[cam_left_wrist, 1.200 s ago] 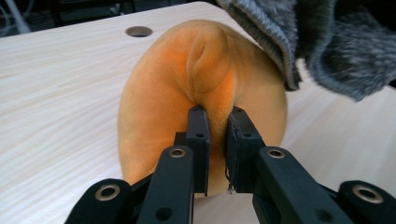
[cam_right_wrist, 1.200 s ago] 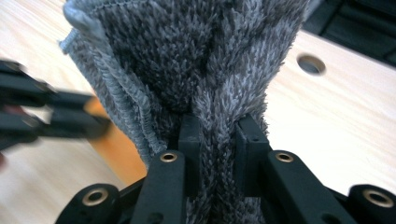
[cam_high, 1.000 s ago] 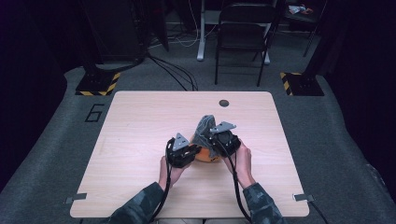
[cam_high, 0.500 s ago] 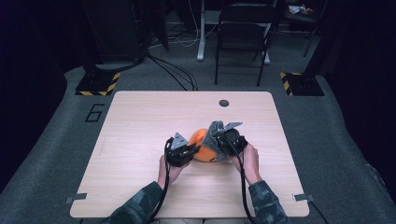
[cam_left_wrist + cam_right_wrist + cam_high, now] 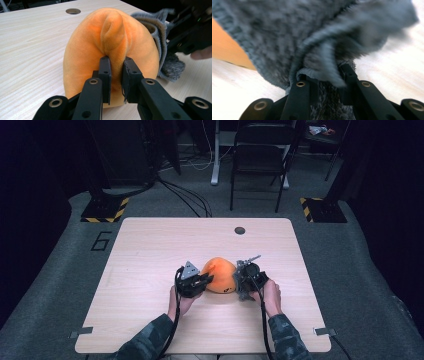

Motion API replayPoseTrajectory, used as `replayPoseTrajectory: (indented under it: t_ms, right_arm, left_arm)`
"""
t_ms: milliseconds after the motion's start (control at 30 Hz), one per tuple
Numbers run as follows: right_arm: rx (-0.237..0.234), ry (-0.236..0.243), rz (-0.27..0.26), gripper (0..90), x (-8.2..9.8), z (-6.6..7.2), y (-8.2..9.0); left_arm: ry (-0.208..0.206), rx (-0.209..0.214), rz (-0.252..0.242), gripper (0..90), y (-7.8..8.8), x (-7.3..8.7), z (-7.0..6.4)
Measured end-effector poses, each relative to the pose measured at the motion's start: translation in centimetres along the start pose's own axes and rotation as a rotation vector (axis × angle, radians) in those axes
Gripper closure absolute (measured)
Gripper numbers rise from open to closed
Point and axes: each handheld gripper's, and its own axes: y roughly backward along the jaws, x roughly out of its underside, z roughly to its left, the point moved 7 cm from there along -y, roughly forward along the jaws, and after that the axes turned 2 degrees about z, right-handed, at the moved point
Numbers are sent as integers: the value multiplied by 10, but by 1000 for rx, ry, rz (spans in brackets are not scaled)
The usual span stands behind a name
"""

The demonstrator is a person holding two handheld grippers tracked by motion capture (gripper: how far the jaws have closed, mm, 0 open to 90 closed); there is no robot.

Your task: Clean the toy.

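Observation:
An orange plush cushion (image 5: 218,274) sits on the wooden table (image 5: 150,245) between both hands. My left gripper (image 5: 202,281) meets its left side. In the left gripper view the left gripper (image 5: 117,62) is shut on a raised fold of the orange plush (image 5: 87,45). A grey knitted cover (image 5: 160,27) hangs off the cushion's far side. The right gripper (image 5: 241,281) sits low at the cushion's right. In the right gripper view the right gripper (image 5: 324,72) is shut on a bunch of the grey knit (image 5: 287,32), with a strip of orange plush (image 5: 227,47) behind it.
A round cable hole (image 5: 240,230) lies near the table's far edge. Beyond the table stand a black chair (image 5: 260,155) and two stand bases with yellow-black stripes (image 5: 105,210). Bare tabletop stretches left and right of the hands.
The right gripper has come down from above the cushion to its right side, dragging the grey knit with it and baring the orange top. The left gripper has kept still.

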Motion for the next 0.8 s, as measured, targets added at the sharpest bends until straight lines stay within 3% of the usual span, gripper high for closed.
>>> replayPoseTrajectory:
  t_ms: [133, 200, 267, 400, 500, 567, 633, 733, 800]
  right_arm:
    - [29, -6, 40, 742, -2, -5, 9]
    - [40, 0, 15, 745, -7, -8, 21]
    - [25, -34, -48, 745, -15, -7, 38]
    - [-10, 13, -210, 742, -36, 10, 69]
    - [-21, 58, -299, 741, -46, 27, 82]
    - [-15, 65, -310, 739, -48, 36, 80]
    - [6, 78, -266, 737, -46, 38, 67]
    - [17, 64, -264, 738, -44, 35, 58]
    - [30, 64, -229, 738, -41, 30, 57]
  left_arm:
    - [-4, 5, -4, 785, 0, 0, 0]
    - [-6, 7, 0, 784, 1, 0, 1]
    - [-10, 3, -1, 784, 1, 0, 1]
    - [-20, 1, 2, 782, 2, 0, 0]
    - [-25, 1, 0, 779, 1, 0, -2]
    - [-26, 6, 6, 779, 2, 1, -2]
    - [-29, 2, 5, 779, 1, 1, -3]
    - [-43, -3, 10, 779, 1, 2, -2]
    - [-32, -3, 5, 779, 1, 2, -3]
